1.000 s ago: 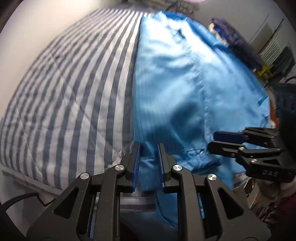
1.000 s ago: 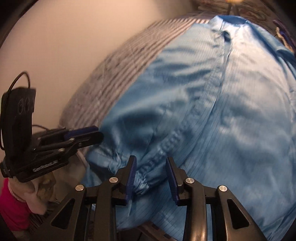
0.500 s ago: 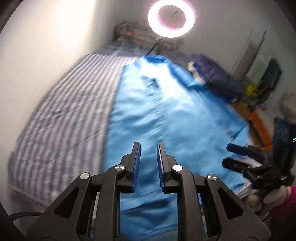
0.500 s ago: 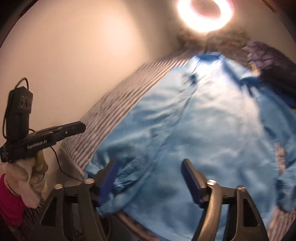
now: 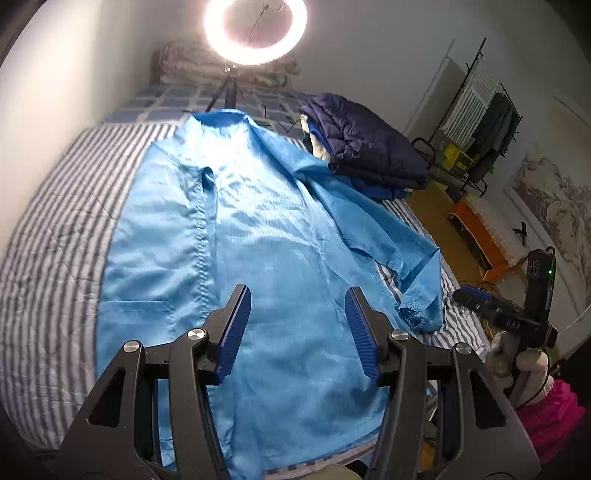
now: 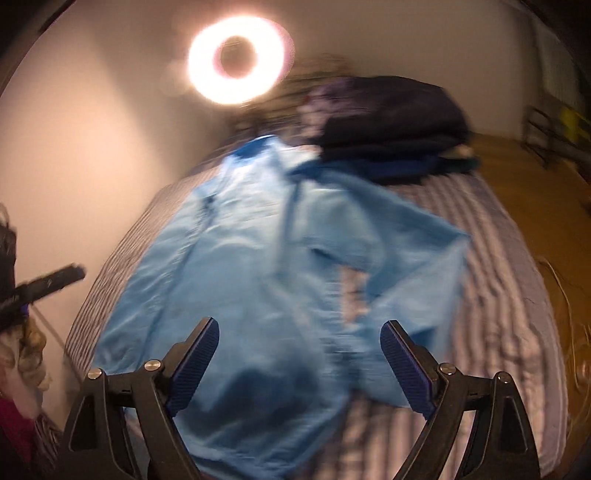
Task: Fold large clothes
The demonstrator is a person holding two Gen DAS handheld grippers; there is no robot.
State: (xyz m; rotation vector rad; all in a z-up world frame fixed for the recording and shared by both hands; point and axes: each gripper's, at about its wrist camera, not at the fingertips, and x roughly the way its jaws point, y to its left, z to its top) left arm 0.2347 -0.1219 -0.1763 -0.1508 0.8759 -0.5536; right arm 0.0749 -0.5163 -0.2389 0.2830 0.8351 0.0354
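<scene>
A large light-blue coat (image 5: 258, 240) lies spread on the striped bed (image 5: 48, 258), collar at the far end, hem toward me. Its left side is folded over the body; its right sleeve (image 5: 399, 251) lies out to the right, cuff near the bed edge. My left gripper (image 5: 297, 325) is open and empty, raised above the coat's lower part. My right gripper (image 6: 299, 354) is open wide and empty above the hem of the coat (image 6: 251, 295); this view is blurred. The right gripper also shows in the left wrist view (image 5: 498, 314) at the far right.
A pile of folded dark-blue clothes (image 5: 369, 151) sits at the far right of the bed. A lit ring light (image 5: 255, 29) on a tripod stands at the bed's head. A clothes rack (image 5: 480, 118) and an orange bench (image 5: 487, 236) stand on the floor to the right.
Both grippers let go of the coat's left edge, opened wide, and pulled up and back. The coat's left side now lies folded over the body.
</scene>
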